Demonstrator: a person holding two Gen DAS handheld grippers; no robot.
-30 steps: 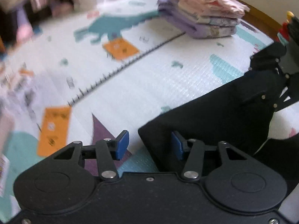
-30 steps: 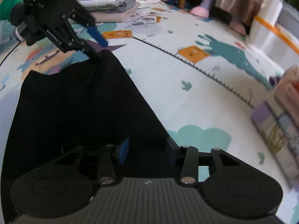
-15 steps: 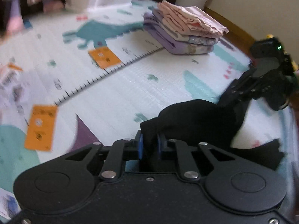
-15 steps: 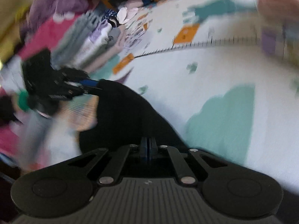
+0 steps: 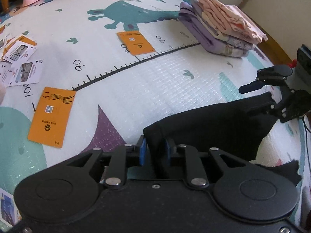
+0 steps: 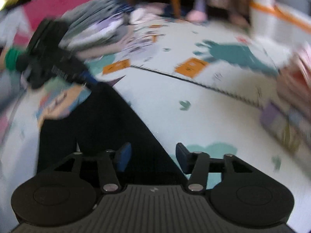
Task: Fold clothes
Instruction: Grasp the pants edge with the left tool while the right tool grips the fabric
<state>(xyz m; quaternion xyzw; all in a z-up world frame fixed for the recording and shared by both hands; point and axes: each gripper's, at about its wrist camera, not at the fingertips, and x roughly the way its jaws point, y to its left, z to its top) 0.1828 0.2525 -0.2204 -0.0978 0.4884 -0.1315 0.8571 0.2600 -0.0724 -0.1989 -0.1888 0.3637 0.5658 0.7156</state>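
Orange cards [image 5: 51, 117] lie flat at the left of the left wrist view, one near the bottom left and another [image 5: 135, 43] farther back against the black ruler line printed across the pale play mat [image 5: 120, 97], with a few white printed cards [image 5: 21, 66] scattered beyond them at the left edge. Moving toward the middle, the left gripper [image 5: 155, 154] has a bunched corner of the black garment [image 5: 210, 130] between its blue pads [image 5: 142, 153]; the gap is narrow and the jaws are opening, though the cloth looks pinched there. From that corner the dark fabric stretches rightward and away across the mat to the right gripper [image 5: 258, 94], seen from outside at the right edge, its upper finger clear above the cloth edge. Behind, at the upper right, sits a stack of folded clothes [image 5: 223, 29], purple below and pink on top, well apart from the garment. In the blurred right wrist view the left gripper [image 6: 85, 76] appears at the upper left, meeting the far corner of the garment [image 6: 101, 124], which runs down toward the camera. The right gripper [image 6: 153, 156] is parted and opening wider, the fabric edge passing between its blue pads [image 6: 123, 156] without either one pressing on it.
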